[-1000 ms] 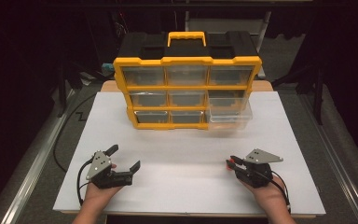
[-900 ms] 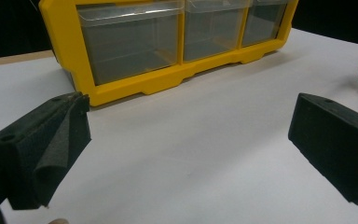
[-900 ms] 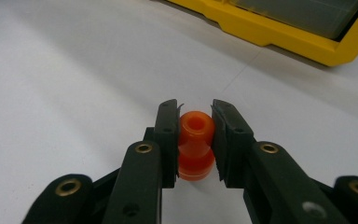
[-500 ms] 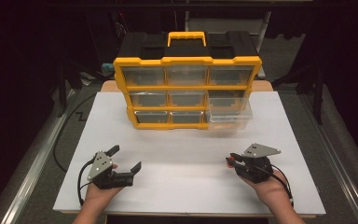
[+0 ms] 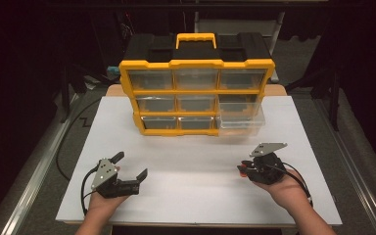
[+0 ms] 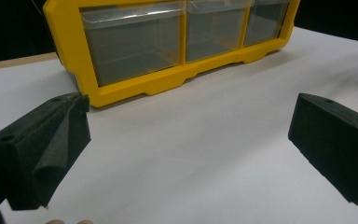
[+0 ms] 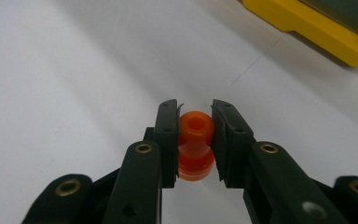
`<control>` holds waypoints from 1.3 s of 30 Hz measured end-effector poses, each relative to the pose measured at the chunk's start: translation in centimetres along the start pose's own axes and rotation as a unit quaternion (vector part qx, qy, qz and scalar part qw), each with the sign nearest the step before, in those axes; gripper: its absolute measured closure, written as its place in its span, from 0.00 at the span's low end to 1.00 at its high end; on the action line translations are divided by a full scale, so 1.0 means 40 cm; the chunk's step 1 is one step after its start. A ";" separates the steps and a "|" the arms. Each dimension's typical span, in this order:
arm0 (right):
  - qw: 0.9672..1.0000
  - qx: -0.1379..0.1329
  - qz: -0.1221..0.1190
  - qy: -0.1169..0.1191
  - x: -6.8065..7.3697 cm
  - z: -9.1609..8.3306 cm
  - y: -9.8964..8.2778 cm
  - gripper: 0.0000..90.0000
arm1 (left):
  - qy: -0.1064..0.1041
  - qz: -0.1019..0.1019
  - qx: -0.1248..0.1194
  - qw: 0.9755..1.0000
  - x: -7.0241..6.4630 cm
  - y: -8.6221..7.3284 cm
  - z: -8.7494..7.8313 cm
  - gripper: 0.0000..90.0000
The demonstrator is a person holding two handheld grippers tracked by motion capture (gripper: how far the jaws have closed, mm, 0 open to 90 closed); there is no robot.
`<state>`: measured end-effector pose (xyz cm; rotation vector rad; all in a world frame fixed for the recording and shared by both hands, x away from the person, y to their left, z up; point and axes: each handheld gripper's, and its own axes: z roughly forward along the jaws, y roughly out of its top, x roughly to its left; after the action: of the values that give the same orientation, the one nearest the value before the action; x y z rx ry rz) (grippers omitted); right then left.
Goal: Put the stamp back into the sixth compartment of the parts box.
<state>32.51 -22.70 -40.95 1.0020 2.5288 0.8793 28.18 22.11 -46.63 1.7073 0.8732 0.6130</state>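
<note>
A yellow organiser [image 5: 196,95] with clear drawers stands at the back of the white board; its bottom-right drawer [image 5: 240,123] is pulled out. My right gripper [image 7: 195,122] is shut on a small orange spool [image 7: 196,144], held between its black jaws just above the board. In the high view that right gripper [image 5: 245,169] is at the front right, orange spool [image 5: 244,170] at its tip. My left gripper [image 5: 131,166] rests at the front left, jaws wide open with nothing between them. In the left gripper view its foam pads [image 6: 42,144] frame the organiser's bottom row [image 6: 168,42].
The white board [image 5: 196,166] covers the table, with bare surface between the two grippers and the organiser. A metal rail [image 5: 34,176] runs along the left side, and dark stands and cables lie beyond the board.
The right hand has shifted slightly toward the back of the table and lifted a little with the orange spool. The left gripper has stayed in place.
</note>
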 end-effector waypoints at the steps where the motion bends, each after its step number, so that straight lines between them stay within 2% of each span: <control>1: 1.000 0.005 -0.001 0.002 0.000 0.000 0.002 0.83 | 0.000 0.000 0.000 1.000 0.000 0.000 0.000 0.00; 2: 1.000 0.005 -0.001 0.002 0.000 0.000 0.002 0.83 | -0.001 0.001 0.001 1.000 0.000 0.000 0.000 0.00; 3: 1.000 0.019 -0.007 0.006 0.000 0.003 0.008 0.83 | -0.002 0.003 0.001 1.000 0.000 0.000 0.001 0.00; 8: 0.999 0.048 -0.012 0.020 -0.004 0.010 0.016 0.83 | -0.004 0.007 0.000 1.000 -0.003 -0.001 0.002 0.00; 17: 0.994 0.099 -0.027 0.035 -0.014 0.016 0.028 0.83 | -0.009 0.007 0.004 1.000 -0.005 0.000 0.003 0.00; 20: 0.993 0.106 -0.029 0.039 -0.015 0.015 0.031 0.83 | -0.010 0.007 0.004 1.000 -0.006 0.000 0.003 0.00; 22: 0.991 0.120 -0.032 0.047 -0.017 0.013 0.035 0.83 | -0.012 0.006 0.003 1.000 -0.006 0.000 0.003 0.00; 32: 0.986 0.153 -0.041 0.055 -0.026 0.003 0.043 0.82 | -0.015 0.008 0.008 1.000 -0.006 -0.001 0.005 0.00; 35: 0.983 0.164 -0.045 0.063 -0.032 -0.007 0.051 0.83 | -0.019 0.010 0.002 1.000 -0.007 -0.001 0.004 0.00; 39: 0.982 0.170 -0.050 0.068 -0.036 -0.025 0.062 0.82 | -0.020 0.011 0.003 1.000 -0.007 -0.001 0.004 0.00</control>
<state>34.37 -22.71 -38.58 0.9226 2.8848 0.5116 28.12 21.79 -46.69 1.7302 0.8292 0.5896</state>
